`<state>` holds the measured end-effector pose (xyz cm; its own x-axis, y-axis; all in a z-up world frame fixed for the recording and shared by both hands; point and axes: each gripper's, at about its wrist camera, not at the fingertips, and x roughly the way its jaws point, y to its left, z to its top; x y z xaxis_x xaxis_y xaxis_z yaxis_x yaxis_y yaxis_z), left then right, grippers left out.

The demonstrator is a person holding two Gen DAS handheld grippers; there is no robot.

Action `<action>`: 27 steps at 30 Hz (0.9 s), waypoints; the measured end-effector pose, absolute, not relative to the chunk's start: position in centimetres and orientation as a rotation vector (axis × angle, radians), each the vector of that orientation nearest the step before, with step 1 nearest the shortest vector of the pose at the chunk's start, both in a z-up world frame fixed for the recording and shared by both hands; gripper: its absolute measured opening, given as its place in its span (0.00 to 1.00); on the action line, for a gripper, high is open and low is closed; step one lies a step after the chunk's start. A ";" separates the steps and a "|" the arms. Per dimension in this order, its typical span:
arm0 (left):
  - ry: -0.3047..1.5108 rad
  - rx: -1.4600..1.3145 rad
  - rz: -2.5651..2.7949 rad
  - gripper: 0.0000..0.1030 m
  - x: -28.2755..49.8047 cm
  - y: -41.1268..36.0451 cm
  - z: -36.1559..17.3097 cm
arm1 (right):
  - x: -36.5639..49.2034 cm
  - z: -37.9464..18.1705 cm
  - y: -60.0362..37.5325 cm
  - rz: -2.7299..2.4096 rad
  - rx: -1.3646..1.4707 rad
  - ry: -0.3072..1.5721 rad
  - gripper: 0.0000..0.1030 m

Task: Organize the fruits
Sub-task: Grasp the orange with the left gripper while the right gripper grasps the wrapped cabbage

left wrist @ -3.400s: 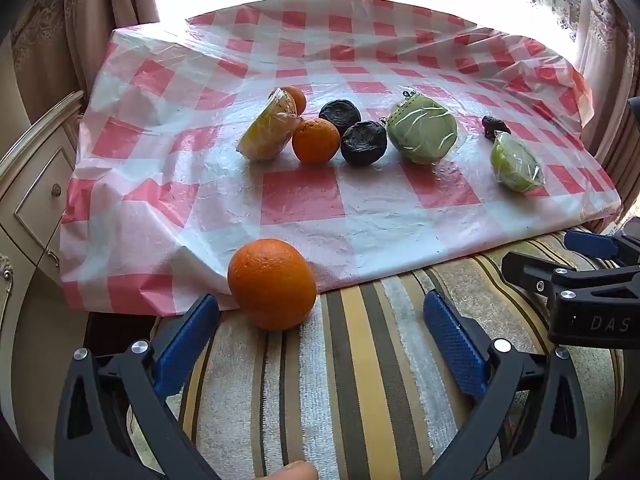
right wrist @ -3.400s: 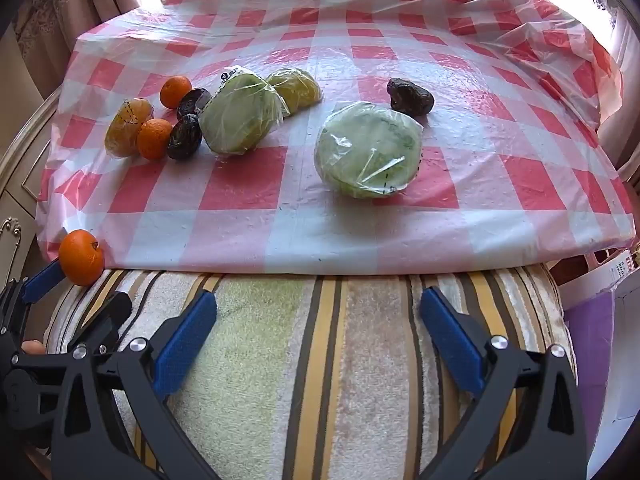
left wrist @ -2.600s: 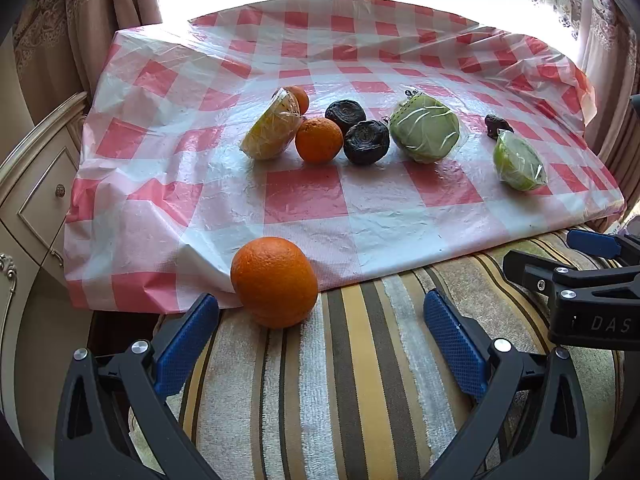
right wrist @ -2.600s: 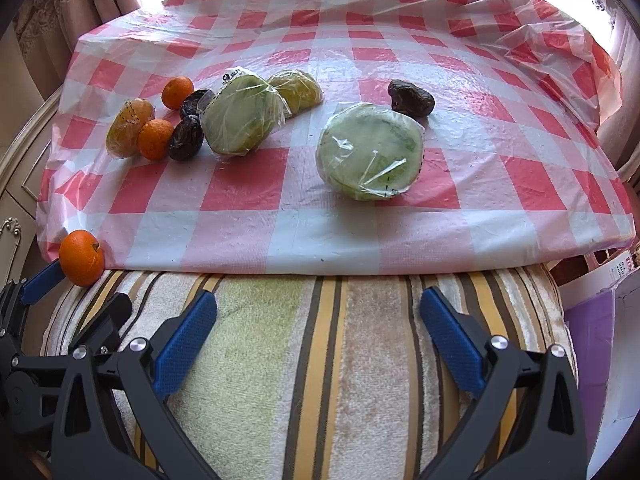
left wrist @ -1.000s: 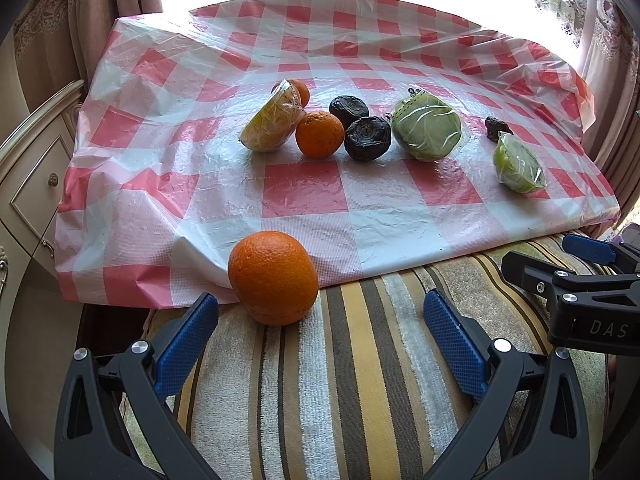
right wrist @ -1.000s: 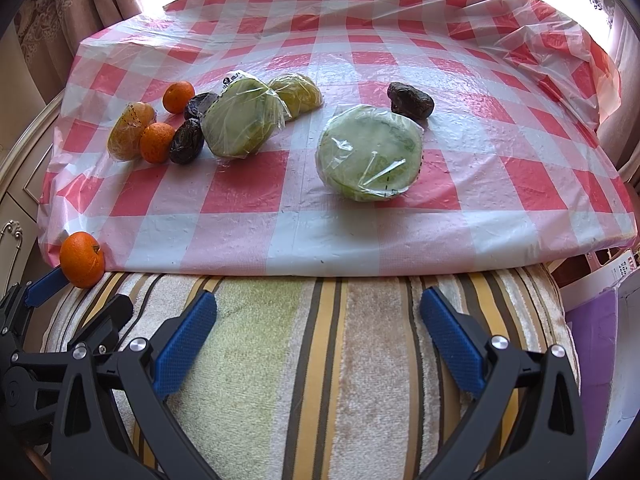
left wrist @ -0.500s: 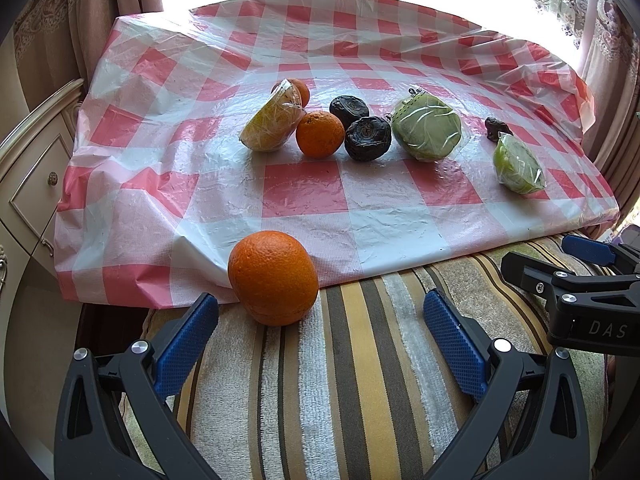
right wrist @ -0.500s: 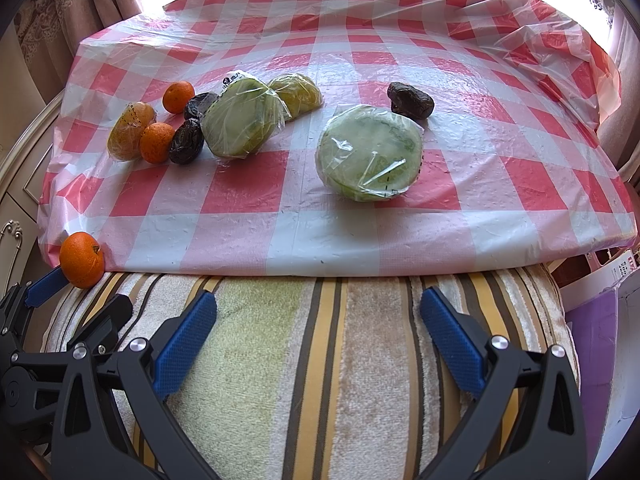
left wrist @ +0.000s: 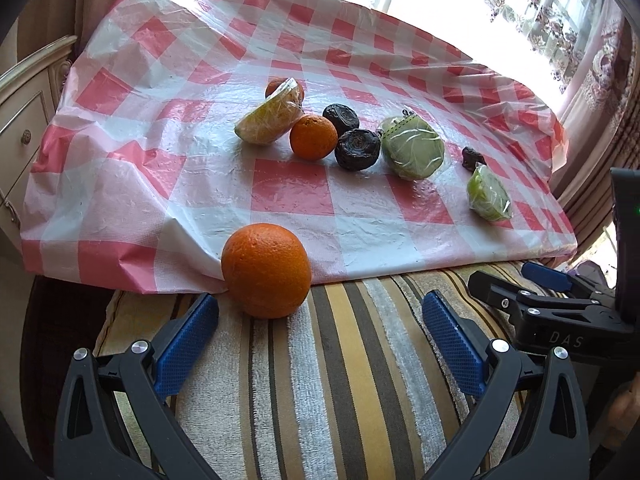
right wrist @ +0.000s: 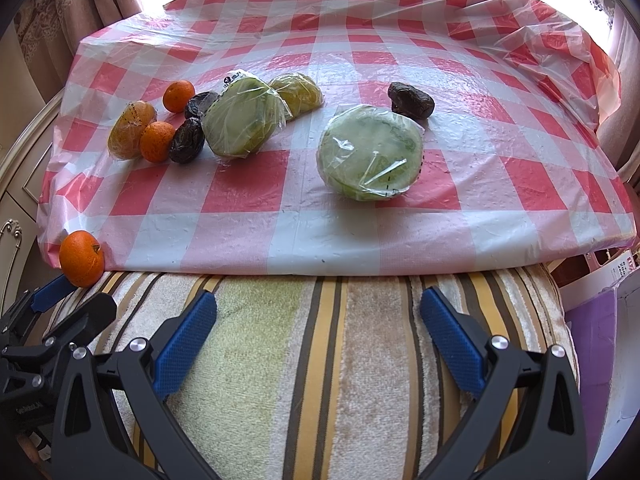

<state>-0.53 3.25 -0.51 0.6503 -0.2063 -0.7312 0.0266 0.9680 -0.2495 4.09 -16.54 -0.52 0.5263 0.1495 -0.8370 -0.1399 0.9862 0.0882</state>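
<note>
I held my left gripper (left wrist: 320, 344) wide open and empty, just short of the large round orange (left wrist: 266, 270) on the striped towel (left wrist: 360, 380). My right gripper (right wrist: 318, 334) was likewise open, empty. Sorting appeared unstarted; next, close around that orange.

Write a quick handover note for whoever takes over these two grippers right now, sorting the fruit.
Left gripper: open, empty, low over the striped cushion, the big orange just ahead near its left finger.
Right gripper: open, empty, over the same cushion.
On the checked cloth: two small oranges and two dark wrinkled fruits clustered with wrapped pieces on the left; a large wrapped green half and a third dark fruit on the right.
Done: nothing visibly grouped by kind.
Left: probably pick up the big orange first, then sort the rest.
</note>
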 end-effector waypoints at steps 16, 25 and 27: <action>0.824 -0.270 -0.042 0.48 0.1 4.8 0.7 | 4.3 1.4 -19.6 0.260 0.088 0.974 0.99; 0.796 -0.220 0.001 0.39 -0.3 4.5 1.0 | 8.3 2.6 -20.1 0.191 0.045 0.881 0.99; 0.786 -0.210 0.004 0.39 -0.4 4.4 1.2 | 9.3 2.4 -19.6 0.170 0.010 0.892 0.98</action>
<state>-0.41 4.38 1.19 0.7074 -0.0743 -0.7029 -0.0821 0.9791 -0.1862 9.32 -19.62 2.43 0.6154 0.1520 -0.7734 -0.1437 0.9864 0.0796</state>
